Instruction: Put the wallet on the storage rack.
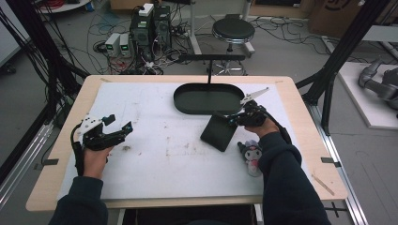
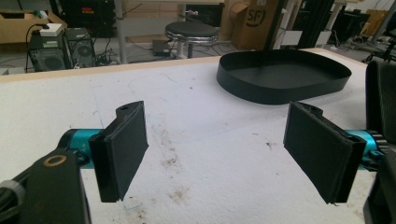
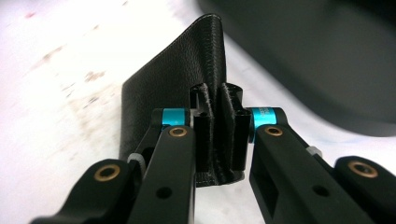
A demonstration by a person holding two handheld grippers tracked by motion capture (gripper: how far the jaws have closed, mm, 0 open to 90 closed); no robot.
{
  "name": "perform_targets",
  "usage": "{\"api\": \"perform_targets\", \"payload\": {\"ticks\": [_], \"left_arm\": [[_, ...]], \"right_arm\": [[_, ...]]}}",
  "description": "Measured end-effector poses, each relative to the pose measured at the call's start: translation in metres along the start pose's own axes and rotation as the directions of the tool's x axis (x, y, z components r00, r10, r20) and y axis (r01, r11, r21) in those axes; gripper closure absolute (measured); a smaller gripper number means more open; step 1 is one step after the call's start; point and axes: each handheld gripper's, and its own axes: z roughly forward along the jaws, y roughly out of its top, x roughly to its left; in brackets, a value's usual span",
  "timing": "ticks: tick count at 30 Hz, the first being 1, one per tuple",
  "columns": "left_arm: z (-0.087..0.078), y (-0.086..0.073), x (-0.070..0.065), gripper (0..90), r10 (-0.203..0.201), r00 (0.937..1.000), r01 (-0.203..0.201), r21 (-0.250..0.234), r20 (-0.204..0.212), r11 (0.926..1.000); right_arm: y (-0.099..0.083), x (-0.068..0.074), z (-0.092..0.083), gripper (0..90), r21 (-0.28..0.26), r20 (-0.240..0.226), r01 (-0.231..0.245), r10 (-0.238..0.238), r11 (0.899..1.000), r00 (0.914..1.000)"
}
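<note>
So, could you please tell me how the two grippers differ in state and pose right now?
The left gripper stands open with nothing between its pads, while the right gripper is shut on the black leather wallet. The left gripper sits near the table's left edge; the right gripper is beside the black tray. Both are black, hand-held and carry a grey plate.

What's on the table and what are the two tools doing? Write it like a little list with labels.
held thing: black leather wallet, one edge pinched, lifted at that end
right tool: shut on the wallet
left tool: open, holding nothing, above the white table cover
tray: black oval tray, nothing in it, just beyond the wallet
toy: small plush doll lying by the person's right sleeve
</note>
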Motion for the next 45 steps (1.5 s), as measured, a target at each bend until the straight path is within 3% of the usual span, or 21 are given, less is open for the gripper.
{"api": "perform_targets", "payload": {"ticks": [1, 2, 3, 5, 6, 7, 11, 13, 15, 17, 18, 21, 22, 23, 30, 32, 33, 34, 35, 38, 45], "left_arm": [[0.0, 0.0, 0.0, 21.7, -0.002, 1.0, 0.002, -0.002, 0.0, 1.0], [0.0, 0.0, 0.0, 21.7, -0.002, 1.0, 0.002, -0.003, -0.001, 1.0], [0.0, 0.0, 0.0, 21.7, -0.001, 1.0, 0.001, -0.004, -0.001, 1.0], [0.001, 0.0, 0.0, 21.8, -0.002, 1.0, 0.002, -0.003, -0.001, 1.0], [0.001, 0.0, 0.0, 21.8, -0.002, 1.0, 0.002, -0.003, -0.001, 1.0], [0.001, 0.0, 0.0, 21.8, -0.003, 1.0, 0.002, -0.005, -0.001, 1.0], [0.0, 0.0, 0.001, 21.8, 0.0, 1.0, 0.0, -0.005, -0.002, 1.0], [-0.001, 0.0, 0.002, 21.8, -0.006, 1.0, 0.006, -0.009, -0.005, 0.9999], [-0.001, 0.001, 0.002, 21.8, -0.006, 1.0, 0.005, -0.008, -0.007, 0.9999], [-0.001, 0.001, 0.002, 21.8, -0.004, 0.9999, 0.004, -0.012, -0.009, 0.9999], [-0.002, 0.001, 0.002, 21.8, -0.002, 1.0, 0.002, -0.013, -0.008, 0.9999], [-0.003, 0.001, 0.002, 21.8, -0.002, 0.9999, 0.002, -0.011, -0.01, 0.9999], [-0.003, 0.001, 0.002, 21.8, -0.002, 0.9999, 0.002, -0.011, -0.01, 0.9999], [-0.003, 0.001, 0.002, 21.8, 0.0, 1.0, 0.0, -0.01, -0.008, 0.9999], [-0.004, 0.001, 0.002, 21.8, -0.004, 0.9999, 0.004, -0.014, -0.011, 0.9999], [-0.004, 0.001, 0.002, 21.8, -0.003, 1.0, 0.003, -0.013, -0.009, 0.9999], [-0.004, 0.0, 0.002, 21.8, -0.005, 0.9999, 0.005, -0.015, -0.009, 0.9999], [-0.004, 0.0, 0.002, 21.8, -0.006, 0.9999, 0.006, -0.014, -0.009, 0.9999], [-0.004, 0.0, 0.002, 21.8, -0.006, 0.9999, 0.006, -0.015, -0.01, 0.9999], [-0.003, 0.0, 0.002, 21.8, -0.006, 0.9999, 0.006, -0.014, -0.009, 0.9999], [-0.002, 0.0, 0.002, 21.8, -0.002, 1.0, 0.002, -0.009, -0.006, 1.0]], "right_arm": [[0.002, 0.0, -0.011, 85.1, -0.025, 0.059, 0.005, -0.003, 1.0, 0.9983], [0.002, 0.0, -0.011, 85.1, -0.025, 0.059, 0.005, -0.003, 1.0, 0.9983], [0.005, 0.002, -0.021, 85.2, -0.031, 0.144, 0.028, -0.023, 0.999, 0.9893], [0.007, 0.008, -0.026, 85.2, -0.035, 0.214, 0.046, -0.038, 0.998, 0.9762], [0.007, 0.008, -0.026, 85.2, -0.035, 0.214, 0.046, -0.038, 0.998, 0.9762], [0.01, 0.015, -0.027, 85.3, -0.034, 0.254, 0.068, -0.057, 0.997, 0.9655], [0.014, 0.03, -0.025, 85.3, -0.017, 0.297, 0.11, -0.1, 0.994, 0.9495], [0.018, 0.047, -0.023, 85.3, -0.003, 0.353, 0.184, -0.171, 0.983, 0.9199], [0.019, 0.054, -0.021, 85.3, 0.002, 0.344, 0.193, -0.182, 0.981, 0.9212], [0.018, 0.06, -0.016, 85.2, 0.006, 0.308, 0.191, -0.183, 0.982, 0.9337], [0.018, 0.06, -0.016, 85.2, 0.006, 0.308, 0.191, -0.183, 0.982, 0.9337], [0.016, 0.072, -0.013, 85.1, -0.038, 0.234, 0.199, -0.185, 0.979, 0.9545], [0.016, 0.072, -0.013, 85.1, -0.038, 0.234, 0.199, -0.185, 0.979, 0.9545], [0.014, 0.078, -0.012, 85.0, -0.062, 0.175, 0.192, -0.178, 0.979, 0.9683], [0.007, 0.091, -0.009, 80.2, -0.09, 0.105, 0.214, -0.205, 0.973, 0.9731], [0.004, 0.093, -0.01, 71.8, -0.11, 0.094, 0.208, -0.198, 0.972, 0.9757], [0.002, 0.091, -0.012, 54.2, -0.135, 0.104, 0.204, -0.191, 0.97, 0.9761], [0.002, 0.091, -0.012, 54.2, -0.135, 0.104, 0.204, -0.191, 0.97, 0.9761], [0.002, 0.087, -0.012, 42.1, -0.15, 0.1, 0.185, -0.171, 0.971, 0.9801], [0.001, 0.081, -0.008, 30.9, -0.146, 0.097, 0.168, -0.155, 0.975, 0.9831], [0.004, 0.074, 0.017, 34.0, -0.076, -0.012, 0.16, -0.161, 0.984, 0.9869]]}}
